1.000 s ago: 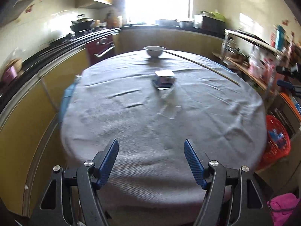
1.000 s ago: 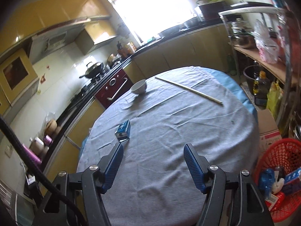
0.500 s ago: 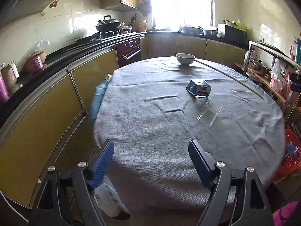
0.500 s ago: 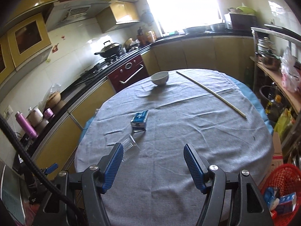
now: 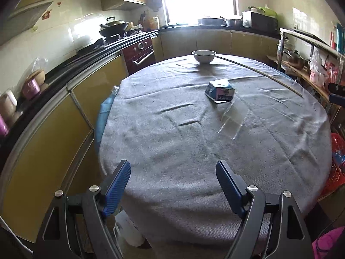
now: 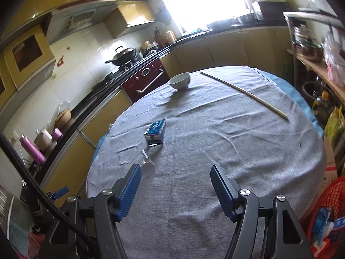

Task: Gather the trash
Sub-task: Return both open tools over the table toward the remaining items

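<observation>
Two tools, left tool [image 5: 173, 176] and right tool [image 6: 175, 180], both agape, empty. Blue carton [image 5: 220, 91] mid-bench, clear plastic tray [image 5: 231, 119] just nearer. Far bowl [image 5: 203, 56]. Red basket [image 6: 330, 213] at right holds wrappers.

The left tongs [image 5: 173, 173] are standing wider than a second ago, their jaws having just been opening with nothing between them, only bare cloth of the worktop [image 5: 172, 146] showing there. In the right wrist view the carton [image 6: 155, 132] and the clear cup [image 6: 147, 160] are sitting nearer the right tongs [image 6: 175, 178] than before, the cup now just beyond the left blue pad [image 6: 129, 191].
</observation>
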